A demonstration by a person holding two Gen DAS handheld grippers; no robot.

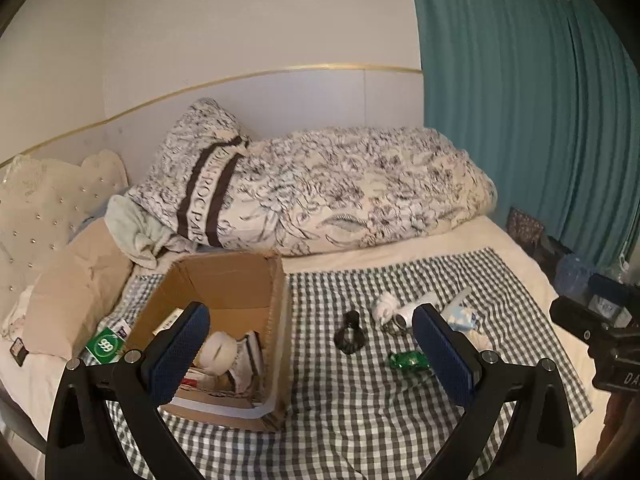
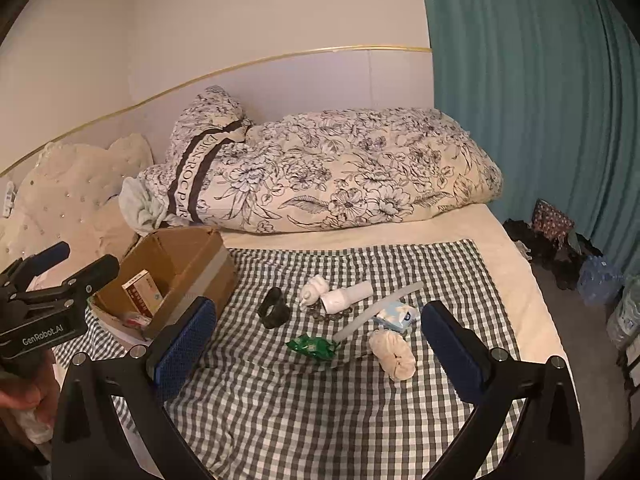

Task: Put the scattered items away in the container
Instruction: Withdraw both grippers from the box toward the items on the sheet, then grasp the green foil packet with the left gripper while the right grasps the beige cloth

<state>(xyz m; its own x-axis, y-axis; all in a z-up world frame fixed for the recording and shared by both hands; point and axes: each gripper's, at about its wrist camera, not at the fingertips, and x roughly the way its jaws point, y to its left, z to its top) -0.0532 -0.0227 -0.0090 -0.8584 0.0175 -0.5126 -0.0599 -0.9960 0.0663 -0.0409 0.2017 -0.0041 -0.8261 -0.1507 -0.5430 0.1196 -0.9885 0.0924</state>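
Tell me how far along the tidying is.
Partly done. The brown cardboard box already holds a cream fabric roll and some small packages. Nothing is in hand: both sets of jaws are open and empty. Left on the checked cloth: black ring, green wrapper, white bottle, cream sock bundle.

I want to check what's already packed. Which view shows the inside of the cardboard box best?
The left wrist view: it looks down into the cardboard box, showing a pale roll and papers on its floor. The right wrist view sees the box from the side, revealing only a small carton inside.
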